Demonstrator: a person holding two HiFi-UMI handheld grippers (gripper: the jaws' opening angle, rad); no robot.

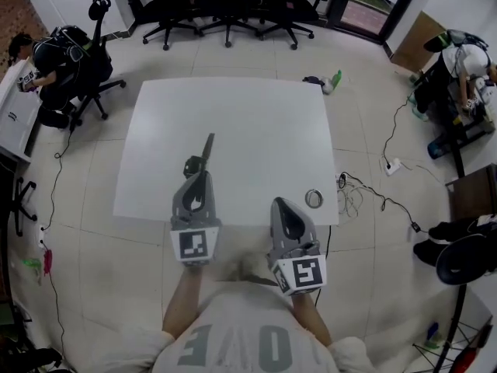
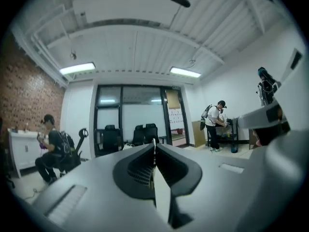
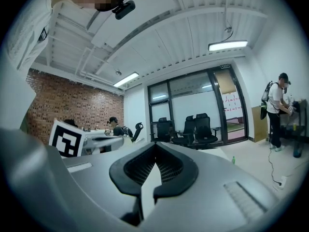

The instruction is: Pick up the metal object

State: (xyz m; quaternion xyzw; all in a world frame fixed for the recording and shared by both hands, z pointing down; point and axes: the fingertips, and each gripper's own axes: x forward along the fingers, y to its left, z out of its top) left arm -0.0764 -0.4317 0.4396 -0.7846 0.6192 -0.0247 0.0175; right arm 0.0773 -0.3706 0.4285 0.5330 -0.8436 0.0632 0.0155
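Left hand-held gripper (image 1: 201, 175) clamps metal object (image 1: 206, 148), protruding forward.

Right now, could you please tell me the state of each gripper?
Left gripper: jaws closed on the thin metal object.
Right gripper: jaws closed, nothing between them.

Before you, the white table (image 1: 233, 123) carries a small ring (image 1: 314, 198) near its right front corner. Beyond its far edge you have black chairs (image 1: 227, 14) and a green bottle (image 1: 336, 78) on the floor. A power strip (image 1: 392, 164) lies at your right, and a person (image 1: 50, 59) sits far left.
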